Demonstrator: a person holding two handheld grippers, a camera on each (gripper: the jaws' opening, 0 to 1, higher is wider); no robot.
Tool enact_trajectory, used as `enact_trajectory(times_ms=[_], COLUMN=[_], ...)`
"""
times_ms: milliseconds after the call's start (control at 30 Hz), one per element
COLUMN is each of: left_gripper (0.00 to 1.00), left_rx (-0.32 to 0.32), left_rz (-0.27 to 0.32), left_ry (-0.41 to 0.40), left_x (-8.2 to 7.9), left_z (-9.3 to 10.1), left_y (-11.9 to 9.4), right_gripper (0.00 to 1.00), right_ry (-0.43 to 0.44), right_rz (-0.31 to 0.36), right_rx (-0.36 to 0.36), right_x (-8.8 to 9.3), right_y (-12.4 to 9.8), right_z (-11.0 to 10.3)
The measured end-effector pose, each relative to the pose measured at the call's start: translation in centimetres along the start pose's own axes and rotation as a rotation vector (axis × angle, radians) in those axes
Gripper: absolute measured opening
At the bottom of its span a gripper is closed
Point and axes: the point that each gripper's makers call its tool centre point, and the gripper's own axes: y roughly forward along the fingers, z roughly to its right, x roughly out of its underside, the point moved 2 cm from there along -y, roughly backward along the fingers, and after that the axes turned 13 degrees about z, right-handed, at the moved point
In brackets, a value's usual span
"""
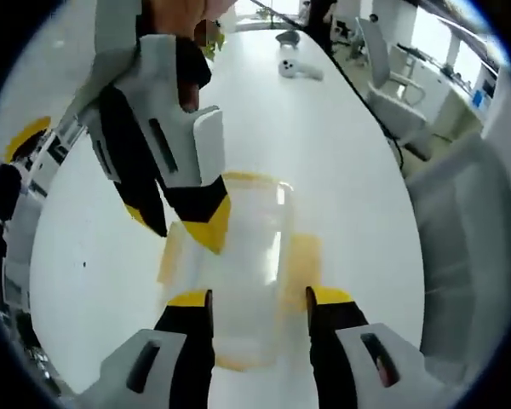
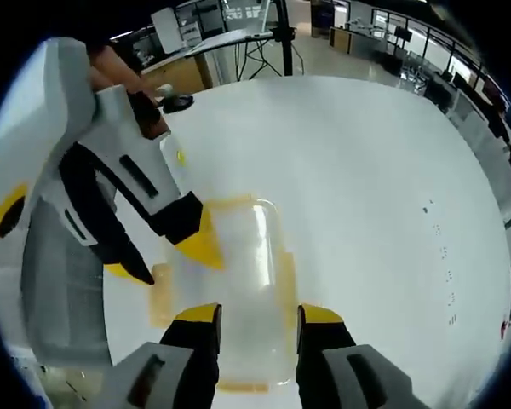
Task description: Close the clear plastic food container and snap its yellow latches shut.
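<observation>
The clear plastic food container (image 1: 254, 256) lies flat on the white table (image 1: 341, 170), lid on top. Yellow latches show on its sides (image 1: 302, 260), far end and near end. My left gripper (image 1: 260, 300) stands open, its yellow-tipped jaws hovering over the container's near end. My right gripper (image 1: 186, 232) reaches in from the upper left, open, its tips at the container's far left corner. In the right gripper view the same container (image 2: 255, 281) lies below my open right gripper (image 2: 257, 313), and the left gripper (image 2: 175, 260) comes in from the left, touching the lid's corner.
A white hand controller (image 1: 300, 68) and a dark object (image 1: 287, 37) lie at the table's far end. Office chairs (image 1: 400, 102) stand along the right edge. A black object (image 2: 177, 102) rests near a person's hand, and a tripod (image 2: 281, 38) stands beyond the table.
</observation>
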Motion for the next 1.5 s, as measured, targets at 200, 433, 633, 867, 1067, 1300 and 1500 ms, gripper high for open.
enact_trajectory(times_ms=[200, 433, 633, 867, 1067, 1300, 1500], left_gripper=[0.42, 0.42, 0.42, 0.44, 0.43, 0.4, 0.33], left_rx=[-0.022, -0.047, -0.064, -0.091, -0.106, -0.122, -0.091], left_rz=[0.01, 0.023, 0.031, 0.03, 0.03, 0.011, 0.026], left_ry=[0.013, 0.03, 0.04, 0.07, 0.049, 0.033, 0.065], left_x=[0.1, 0.3, 0.3, 0.3, 0.3, 0.3, -0.1], left_z=[-0.1, 0.0, -0.2, -0.1, -0.3, -0.3, 0.5], left_y=[0.3, 0.6, 0.8, 1.1, 1.1, 1.4, 2.2], right_gripper=[0.33, 0.34, 0.34, 0.33, 0.33, 0.33, 0.29], right_ry=[0.001, -0.001, -0.007, -0.016, -0.019, -0.014, -0.019], right_rz=[-0.01, -0.013, -0.032, -0.057, -0.075, -0.087, -0.148], right_rx=[-0.012, -0.026, -0.063, -0.107, -0.13, -0.139, -0.168], right_x=[0.0, 0.0, -0.1, -0.1, -0.2, -0.2, 0.1], right_y=[0.3, 0.6, 0.8, 1.0, 1.2, 1.4, 1.5], right_z=[0.1, 0.3, 0.3, 0.2, 0.2, 0.0, -0.1])
